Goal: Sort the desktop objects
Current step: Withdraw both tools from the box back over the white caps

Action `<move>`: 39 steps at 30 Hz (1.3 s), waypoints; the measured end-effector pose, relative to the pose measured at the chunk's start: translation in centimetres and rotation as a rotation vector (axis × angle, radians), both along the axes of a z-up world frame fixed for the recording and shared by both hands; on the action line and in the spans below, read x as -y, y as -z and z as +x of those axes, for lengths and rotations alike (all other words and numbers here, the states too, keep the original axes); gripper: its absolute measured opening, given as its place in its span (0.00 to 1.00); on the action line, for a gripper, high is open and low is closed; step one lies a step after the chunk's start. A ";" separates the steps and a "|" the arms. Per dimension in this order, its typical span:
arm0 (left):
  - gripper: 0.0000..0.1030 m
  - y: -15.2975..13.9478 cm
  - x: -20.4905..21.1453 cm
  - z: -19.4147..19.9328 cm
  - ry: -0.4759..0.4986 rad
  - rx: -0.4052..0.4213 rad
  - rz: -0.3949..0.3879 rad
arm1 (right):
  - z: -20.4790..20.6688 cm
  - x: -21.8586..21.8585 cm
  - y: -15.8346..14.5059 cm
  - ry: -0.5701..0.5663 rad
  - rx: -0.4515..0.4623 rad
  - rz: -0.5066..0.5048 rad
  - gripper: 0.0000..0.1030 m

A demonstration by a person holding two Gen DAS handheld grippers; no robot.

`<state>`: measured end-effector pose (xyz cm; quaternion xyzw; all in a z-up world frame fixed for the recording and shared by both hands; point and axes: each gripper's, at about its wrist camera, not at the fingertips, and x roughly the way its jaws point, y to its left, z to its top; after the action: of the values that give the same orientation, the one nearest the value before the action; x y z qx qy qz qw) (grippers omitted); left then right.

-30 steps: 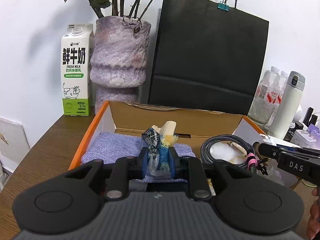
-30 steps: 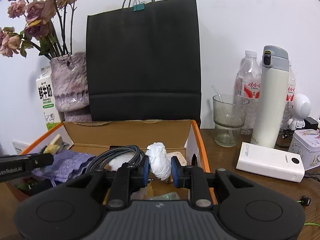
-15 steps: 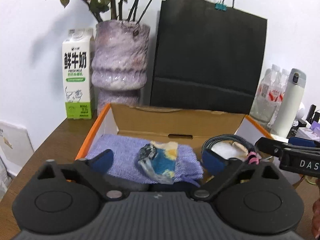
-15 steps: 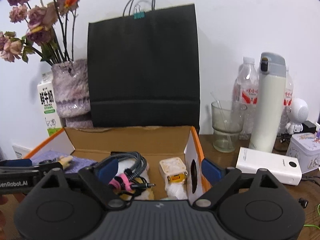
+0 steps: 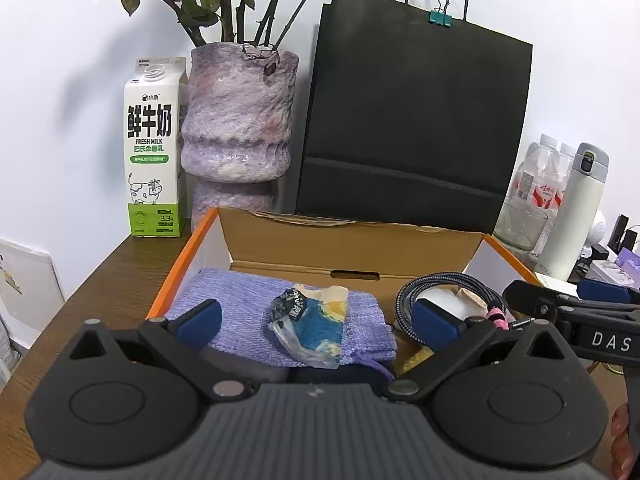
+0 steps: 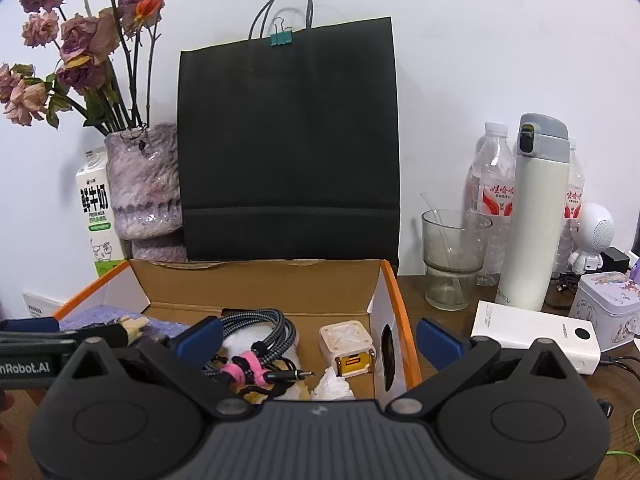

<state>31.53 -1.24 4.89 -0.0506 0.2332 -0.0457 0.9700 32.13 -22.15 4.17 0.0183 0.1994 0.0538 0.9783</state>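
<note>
An open cardboard box (image 5: 352,246) with orange edges sits on the wooden desk; it also shows in the right wrist view (image 6: 256,284). Inside lie a purple cloth (image 5: 248,308), a blue-and-yellow wrapped packet (image 5: 316,326) on the cloth, a braided cable coil (image 6: 260,326) with a pink tie, a small cream charger cube (image 6: 348,346) and a crumpled white tissue (image 6: 334,386). My left gripper (image 5: 318,320) is open above the packet, not touching it. My right gripper (image 6: 320,338) is open and empty above the box's right end.
Behind the box stand a black paper bag (image 6: 288,152), a purple vase (image 5: 240,128) with dried roses and a milk carton (image 5: 154,148). To the right are a glass (image 6: 454,256), a white flask (image 6: 534,216), water bottles, a white power bank (image 6: 532,336) and a tin (image 6: 608,308).
Both grippers opened. The left let the blue-and-yellow packet drop onto the purple cloth; the right let the white tissue fall into the box. Both drew back slightly.
</note>
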 end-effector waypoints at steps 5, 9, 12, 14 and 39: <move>1.00 -0.1 -0.2 -0.2 -0.008 0.004 -0.004 | -0.1 0.1 0.0 0.003 0.002 0.003 1.00; 1.00 -0.6 -0.8 -1.3 -0.030 0.021 -0.030 | -0.7 0.4 -0.2 0.011 0.013 0.011 1.00; 1.00 -1.0 -1.2 -2.8 -0.041 0.046 -0.046 | -1.3 0.5 -0.4 0.019 0.021 0.021 1.00; 1.00 -1.1 -1.4 -3.9 -0.044 0.061 -0.039 | -1.9 0.4 -0.4 0.014 0.024 0.023 1.00; 1.00 2.4 -2.3 -13.2 -0.065 -0.071 0.047 | -12.9 -3.9 3.2 -0.127 -0.149 -0.164 1.00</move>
<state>18.29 1.02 2.45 -0.0371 0.2666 -0.0068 0.9631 19.22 -18.24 0.96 -0.0704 0.2762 0.0976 0.9535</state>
